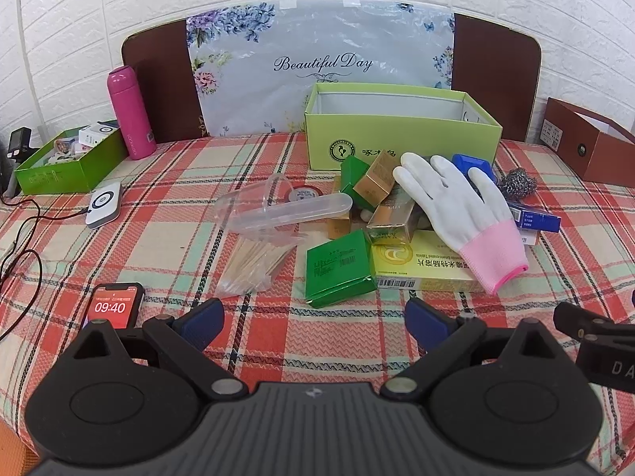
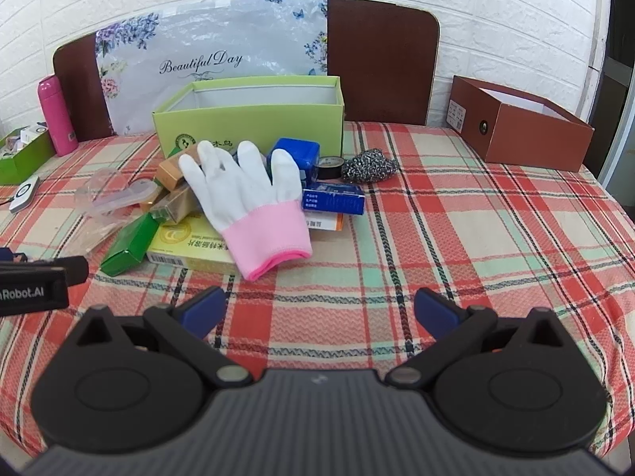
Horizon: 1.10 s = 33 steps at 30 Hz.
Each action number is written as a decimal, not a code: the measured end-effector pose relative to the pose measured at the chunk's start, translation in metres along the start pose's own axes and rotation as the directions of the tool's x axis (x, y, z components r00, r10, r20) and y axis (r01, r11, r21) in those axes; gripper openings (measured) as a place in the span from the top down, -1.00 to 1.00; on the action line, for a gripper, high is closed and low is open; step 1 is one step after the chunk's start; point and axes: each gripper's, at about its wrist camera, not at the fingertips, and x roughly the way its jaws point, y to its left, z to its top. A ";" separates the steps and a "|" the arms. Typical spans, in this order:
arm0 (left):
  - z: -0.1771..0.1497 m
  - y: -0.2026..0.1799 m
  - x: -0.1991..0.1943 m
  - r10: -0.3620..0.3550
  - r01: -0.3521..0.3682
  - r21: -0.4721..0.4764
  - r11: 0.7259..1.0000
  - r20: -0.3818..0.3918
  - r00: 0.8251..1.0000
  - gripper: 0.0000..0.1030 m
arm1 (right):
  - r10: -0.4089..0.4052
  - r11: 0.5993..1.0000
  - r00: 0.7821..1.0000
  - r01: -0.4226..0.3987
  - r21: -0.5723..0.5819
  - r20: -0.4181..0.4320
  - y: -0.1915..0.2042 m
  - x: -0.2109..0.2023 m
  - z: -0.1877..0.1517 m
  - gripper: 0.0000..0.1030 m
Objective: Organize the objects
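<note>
A pile of small items lies mid-table in front of an open light-green box [image 1: 401, 135] [image 2: 254, 123]. On top rests a white glove with a pink cuff [image 1: 468, 214] [image 2: 254, 202]. Under and around it are a dark green packet [image 1: 341, 267] [image 2: 129, 244], a yellow medicine box [image 1: 432, 267] [image 2: 190, 248], gold boxes [image 1: 377, 178] [image 2: 174, 170], blue boxes [image 1: 535, 218] [image 2: 333, 198], a steel scourer [image 1: 518, 184] [image 2: 369, 168] and a clear plastic cup [image 1: 274, 208]. My left gripper [image 1: 315, 321] and right gripper [image 2: 319, 311] both stand open over bare cloth, short of the pile.
A brown open box [image 2: 524, 131] stands far right. At far left stand a pink bottle [image 1: 131, 113], a green tray of items [image 1: 67, 162], a white charger [image 1: 104, 204] and a phone [image 1: 113, 307] showing 09:40. A bag of wooden sticks [image 1: 258, 261] lies by the cup.
</note>
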 end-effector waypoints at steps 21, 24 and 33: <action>0.010 0.025 0.068 -0.244 0.243 0.059 0.968 0.001 0.970 -0.79 | 0.135 0.965 0.984 -0.103 -0.242 0.119 0.025 0.081 0.033 -0.81; 0.016 0.022 0.082 -0.261 0.261 0.010 0.965 -0.028 0.965 -0.79 | 0.143 0.964 0.987 -0.122 -0.237 0.077 0.029 0.110 0.042 -0.51; 0.023 0.029 0.131 -0.319 0.297 -0.185 0.937 -0.105 0.942 -0.41 | 0.201 0.953 0.979 -0.188 -0.238 0.030 0.021 0.104 0.019 0.28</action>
